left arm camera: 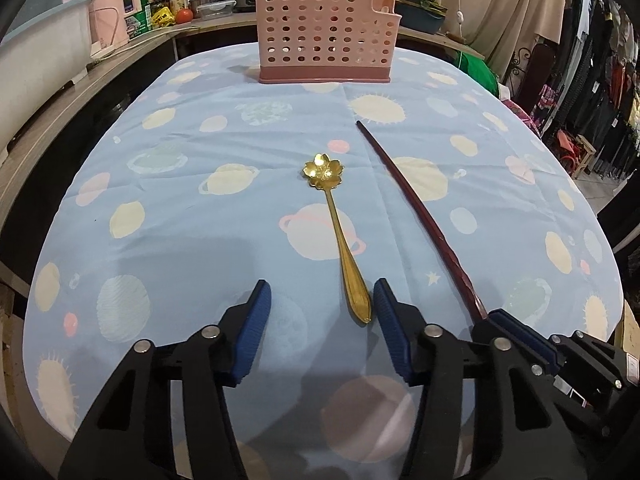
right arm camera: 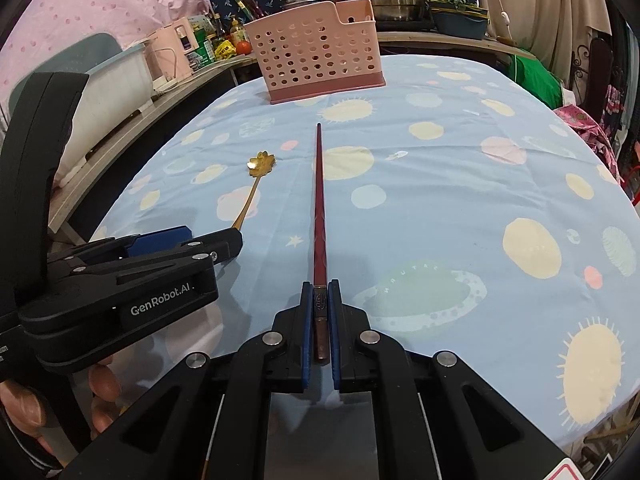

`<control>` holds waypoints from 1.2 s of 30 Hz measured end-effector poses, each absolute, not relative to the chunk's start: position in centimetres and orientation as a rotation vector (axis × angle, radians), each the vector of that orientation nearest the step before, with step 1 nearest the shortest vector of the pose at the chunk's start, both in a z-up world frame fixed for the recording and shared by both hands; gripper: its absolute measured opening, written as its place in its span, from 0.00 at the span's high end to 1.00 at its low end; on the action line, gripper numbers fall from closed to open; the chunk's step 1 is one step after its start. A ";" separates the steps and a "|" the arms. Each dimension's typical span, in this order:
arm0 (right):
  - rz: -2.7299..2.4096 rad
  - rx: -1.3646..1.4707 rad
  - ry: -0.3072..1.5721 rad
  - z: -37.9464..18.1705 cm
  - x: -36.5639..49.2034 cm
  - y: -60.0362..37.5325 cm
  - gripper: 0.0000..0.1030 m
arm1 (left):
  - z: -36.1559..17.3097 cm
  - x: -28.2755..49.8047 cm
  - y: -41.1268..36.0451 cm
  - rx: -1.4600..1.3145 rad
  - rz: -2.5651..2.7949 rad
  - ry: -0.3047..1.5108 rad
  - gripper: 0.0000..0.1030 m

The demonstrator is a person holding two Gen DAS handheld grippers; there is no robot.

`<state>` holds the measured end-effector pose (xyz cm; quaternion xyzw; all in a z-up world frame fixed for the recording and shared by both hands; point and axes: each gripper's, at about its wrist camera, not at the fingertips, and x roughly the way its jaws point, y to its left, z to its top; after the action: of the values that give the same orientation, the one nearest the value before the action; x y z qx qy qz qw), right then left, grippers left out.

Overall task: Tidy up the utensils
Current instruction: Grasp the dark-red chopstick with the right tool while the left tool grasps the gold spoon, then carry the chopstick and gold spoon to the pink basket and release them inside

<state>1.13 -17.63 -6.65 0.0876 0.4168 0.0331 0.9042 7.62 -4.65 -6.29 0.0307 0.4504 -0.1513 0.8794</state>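
A gold spoon (left arm camera: 338, 232) with a flower-shaped bowl lies on the blue planet-print tablecloth (left arm camera: 192, 216), handle toward me. My left gripper (left arm camera: 322, 292) is open, and the handle end lies between its blue pads, closer to the right pad. My right gripper (right arm camera: 321, 286) is shut on the thick end of a dark red chopstick (right arm camera: 319, 200), which points toward the pink perforated utensil holder (right arm camera: 316, 56) at the table's far end. The right gripper (left arm camera: 516, 336), chopstick (left arm camera: 416, 208) and holder (left arm camera: 326, 36) also show in the left wrist view. The spoon (right arm camera: 256, 176) and left gripper (right arm camera: 188, 240) show in the right wrist view.
A wooden counter (left arm camera: 80, 80) along the left and back carries a kettle, bottles, a tomato and pots. Clothes racks (left arm camera: 600, 80) stand to the right. The tablecloth (right arm camera: 480, 184) spreads wide to the right of the chopstick.
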 end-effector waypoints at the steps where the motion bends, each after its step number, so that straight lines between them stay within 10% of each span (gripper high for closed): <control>1: 0.069 0.182 0.861 -6.6 1.1 -17.7 0.93 | -6.3 7.6 -4.7 0.064 -0.322 0.939 0.66; 6: 0.069 0.182 0.861 -6.6 1.1 -17.6 0.93 | -6.2 7.6 -4.7 0.054 -0.345 0.950 0.90; 36: 0.098 0.288 0.682 1.5 2.3 -20.6 0.93 | 2.8 9.3 -3.4 -0.038 -0.372 0.793 0.90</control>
<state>2.33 -20.61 1.48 0.1408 0.3331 0.0479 0.9311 9.30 -3.45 2.83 -0.0185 0.3840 -0.1800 0.9054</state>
